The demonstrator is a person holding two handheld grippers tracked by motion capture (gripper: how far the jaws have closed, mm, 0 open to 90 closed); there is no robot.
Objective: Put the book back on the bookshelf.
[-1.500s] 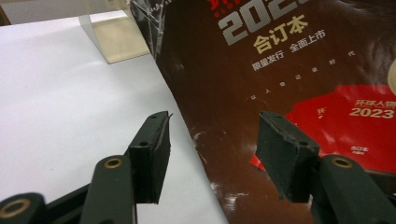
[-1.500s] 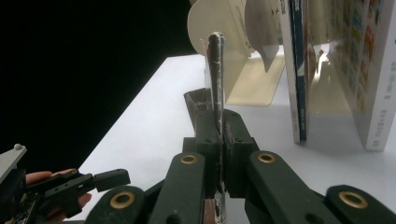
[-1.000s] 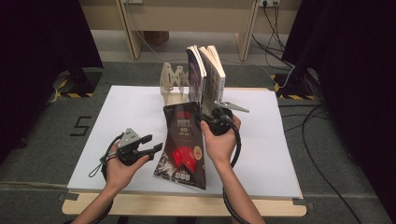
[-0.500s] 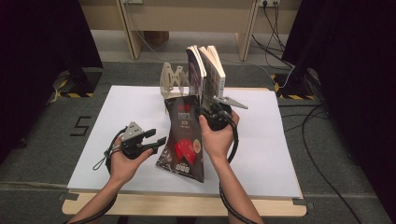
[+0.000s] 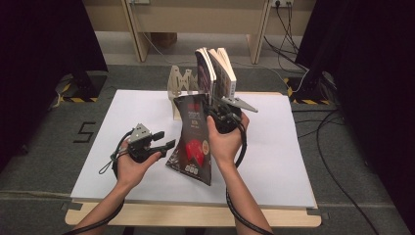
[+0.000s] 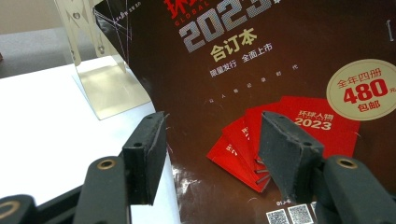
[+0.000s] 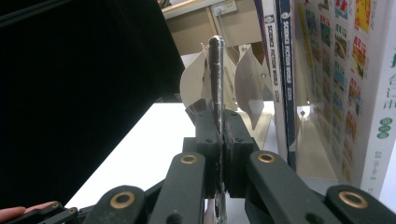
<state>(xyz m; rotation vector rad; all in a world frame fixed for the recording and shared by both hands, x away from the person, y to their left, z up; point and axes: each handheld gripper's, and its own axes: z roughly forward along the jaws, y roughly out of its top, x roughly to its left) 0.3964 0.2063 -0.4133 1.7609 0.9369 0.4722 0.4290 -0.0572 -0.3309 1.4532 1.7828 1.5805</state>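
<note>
A dark brown magazine [image 5: 193, 142] with a red fan graphic hangs tilted, its top edge raised and its bottom corner near the table's front. My right gripper [image 5: 216, 115] is shut on the upper right edge; in the right gripper view the thin magazine edge [image 7: 215, 70] stands between the closed jaws of my right gripper [image 7: 220, 116]. At the magazine's lower left edge my left gripper [image 5: 164, 140] is open. In the left gripper view the magazine cover [image 6: 280, 70] lies just beyond my left gripper [image 6: 215, 126], with nothing between the jaws.
Upright books [image 5: 215, 68] lean in a pale metal bookend rack [image 5: 178, 83] at the back of the white table top [image 5: 293, 147]. The book spines [image 7: 285, 70] stand close to the right of the held magazine. The rack's foot [image 6: 102, 88] is left of the cover.
The left gripper has moved up and right, close to the magazine's lower left edge. The right gripper has held on and lifted the magazine a little more upright.
</note>
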